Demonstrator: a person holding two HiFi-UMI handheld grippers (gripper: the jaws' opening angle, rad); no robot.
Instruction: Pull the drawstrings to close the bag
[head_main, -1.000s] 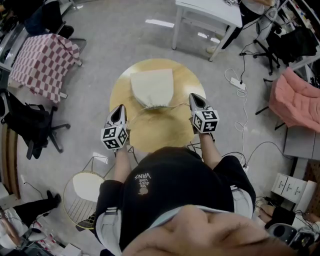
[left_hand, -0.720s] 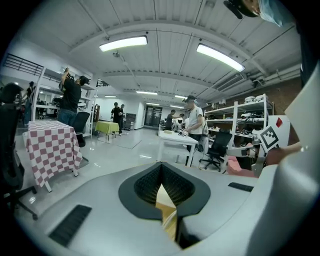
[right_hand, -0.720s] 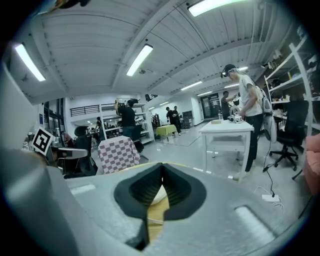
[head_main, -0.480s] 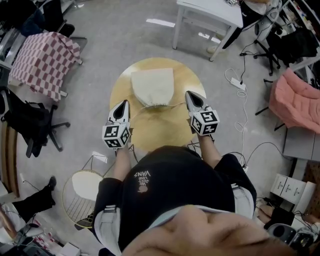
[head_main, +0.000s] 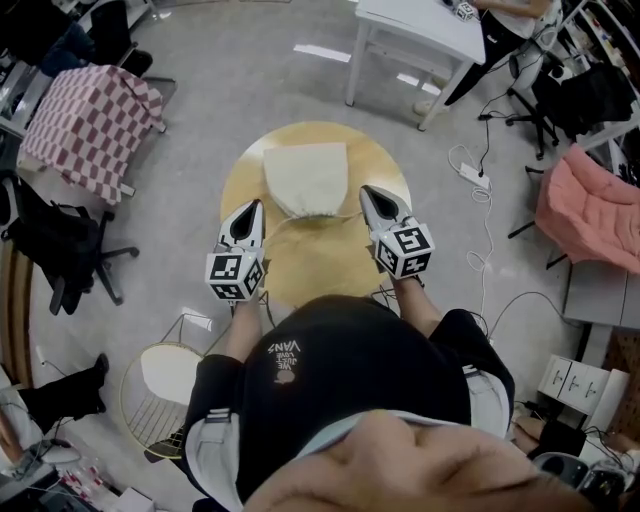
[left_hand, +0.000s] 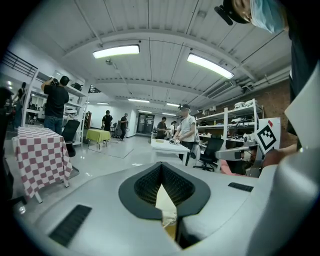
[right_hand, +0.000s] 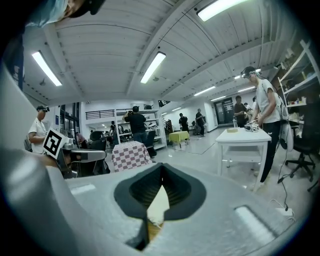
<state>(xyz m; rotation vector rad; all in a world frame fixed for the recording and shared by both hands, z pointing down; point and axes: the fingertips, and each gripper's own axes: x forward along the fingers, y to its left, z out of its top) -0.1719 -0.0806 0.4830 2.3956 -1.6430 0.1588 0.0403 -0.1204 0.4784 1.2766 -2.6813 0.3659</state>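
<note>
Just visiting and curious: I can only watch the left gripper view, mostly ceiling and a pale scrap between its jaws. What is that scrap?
Observer: A drawstring; the head view shows it running from the left gripper to a cream cloth bag.
Operator: Where is the bag?
Observer: Lying on a round wooden table, ahead of both grippers.
Operator: And the other gripper?
Observer: The right gripper is shut on the drawstring too, right of the bag's mouth.

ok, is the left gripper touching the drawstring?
Touching. The left gripper view shows the left gripper shut with the drawstring pinched between its pads; the head view shows that cord running to it from the bag.
</note>
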